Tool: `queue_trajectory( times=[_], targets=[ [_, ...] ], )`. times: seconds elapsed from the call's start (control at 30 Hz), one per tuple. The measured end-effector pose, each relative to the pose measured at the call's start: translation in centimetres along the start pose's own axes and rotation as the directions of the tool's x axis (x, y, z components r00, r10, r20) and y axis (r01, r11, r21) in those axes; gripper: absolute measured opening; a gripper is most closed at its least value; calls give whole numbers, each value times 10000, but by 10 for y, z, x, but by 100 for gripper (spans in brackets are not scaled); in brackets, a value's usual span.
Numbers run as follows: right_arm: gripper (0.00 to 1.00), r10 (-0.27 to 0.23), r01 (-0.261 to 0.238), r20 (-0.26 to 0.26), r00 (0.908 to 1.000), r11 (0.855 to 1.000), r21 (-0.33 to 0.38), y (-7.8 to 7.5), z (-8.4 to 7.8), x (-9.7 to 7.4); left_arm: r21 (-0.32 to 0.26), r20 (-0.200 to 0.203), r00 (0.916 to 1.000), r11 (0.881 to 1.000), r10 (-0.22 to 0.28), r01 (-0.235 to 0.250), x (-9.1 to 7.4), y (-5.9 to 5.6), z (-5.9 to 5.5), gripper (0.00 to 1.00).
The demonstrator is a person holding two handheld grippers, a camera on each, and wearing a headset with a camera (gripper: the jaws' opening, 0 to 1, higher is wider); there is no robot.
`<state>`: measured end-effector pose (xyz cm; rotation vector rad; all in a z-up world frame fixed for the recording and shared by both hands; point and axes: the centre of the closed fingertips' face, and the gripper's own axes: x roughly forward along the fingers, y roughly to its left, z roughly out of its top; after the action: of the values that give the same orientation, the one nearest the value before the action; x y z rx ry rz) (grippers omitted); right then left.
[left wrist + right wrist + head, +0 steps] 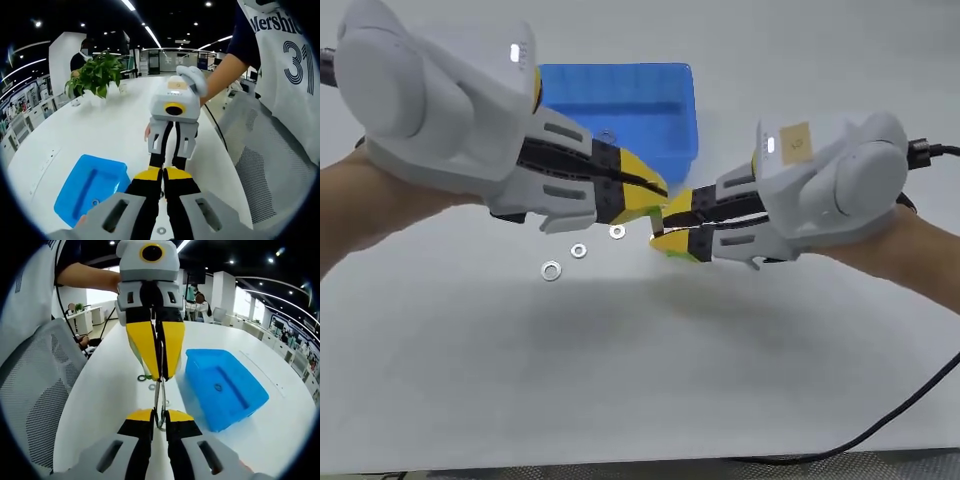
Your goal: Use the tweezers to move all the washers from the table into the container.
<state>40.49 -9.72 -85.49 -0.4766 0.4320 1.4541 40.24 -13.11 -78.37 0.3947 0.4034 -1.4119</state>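
The two grippers meet tip to tip over the white table. My left gripper reaches in from the left and my right gripper from the right. In the right gripper view, thin metal tweezers run from the shut yellow jaws of the left gripper down into the shut right gripper. Three washers lie on the table just below the left gripper. The blue container stands behind, with one washer inside.
A black cable trails across the table's near right corner. A mesh chair stands beside the table next to the person. A potted plant sits at the far end. The table's front edge runs along the bottom of the head view.
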Motion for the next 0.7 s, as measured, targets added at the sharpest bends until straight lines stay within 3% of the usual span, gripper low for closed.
queue_trajectory(
  times=[0.23, 0.53, 0.6, 0.7],
  targets=[
    [10, 1, -4, -189, 9998, 9998, -179, 4, 2, -2, 53, -325, 9992, 9997, -221, 222, -5, -7, 0, 6],
    [10, -115, 123, 320, 9994, 9996, -259, 6, 30, -11, 173, -36, 10000, 9998, -53, 53, -25, -9, 22, 6],
    [10, -162, 175, 398, 9991, 9993, -331, 5, 37, -13, 259, 43, 10000, 9997, 35, -36, -29, -6, 19, 6],
    [10, -312, 347, 558, 9980, 9975, -619, 3, 52, -16, 424, 230, 9995, 9989, 194, -204, -41, -3, 32, 6]
  ],
)
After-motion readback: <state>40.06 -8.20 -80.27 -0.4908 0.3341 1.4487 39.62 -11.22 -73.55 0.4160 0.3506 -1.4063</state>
